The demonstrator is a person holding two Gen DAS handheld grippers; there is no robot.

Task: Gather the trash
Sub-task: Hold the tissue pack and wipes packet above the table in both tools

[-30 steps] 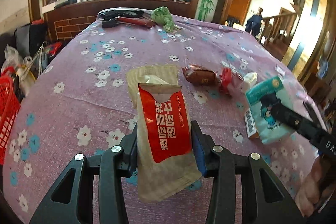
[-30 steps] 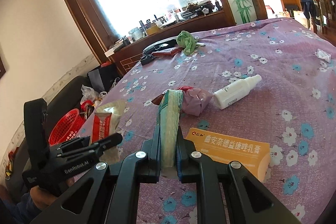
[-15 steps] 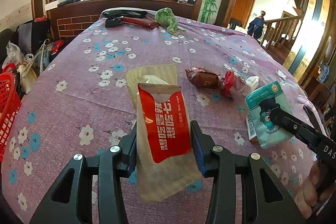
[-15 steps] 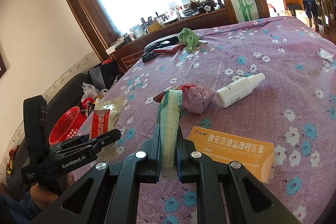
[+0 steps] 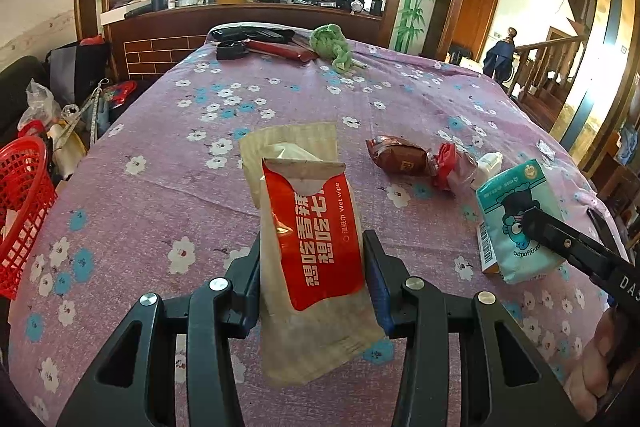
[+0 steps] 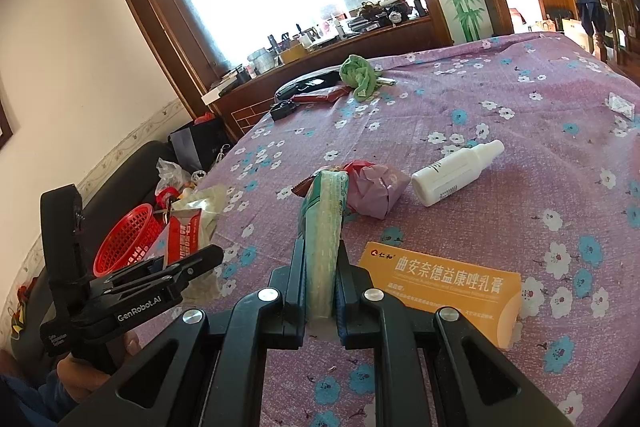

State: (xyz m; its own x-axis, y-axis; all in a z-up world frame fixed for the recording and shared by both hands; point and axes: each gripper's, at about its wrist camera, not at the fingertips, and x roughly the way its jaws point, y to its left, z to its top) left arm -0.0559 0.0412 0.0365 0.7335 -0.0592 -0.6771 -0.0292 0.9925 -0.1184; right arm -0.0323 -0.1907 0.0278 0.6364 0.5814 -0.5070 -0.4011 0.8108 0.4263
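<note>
My left gripper is shut on a red and beige wet wipe packet, held above the purple flowered tablecloth. The packet also shows in the right wrist view. My right gripper is shut on a teal tissue pack, seen edge-on; in the left wrist view the pack shows a cartoon print. On the cloth lie a brown wrapper, a red and pink crumpled wrapper, a white bottle and an orange ointment box.
A red plastic basket stands off the table's left edge, beside bags and clutter. A green cloth, a dark red case and black items lie at the table's far end. A small clear sachet lies at right.
Both grippers have risen and drawn back a little with their packets still held. The items on the cloth have not moved.
</note>
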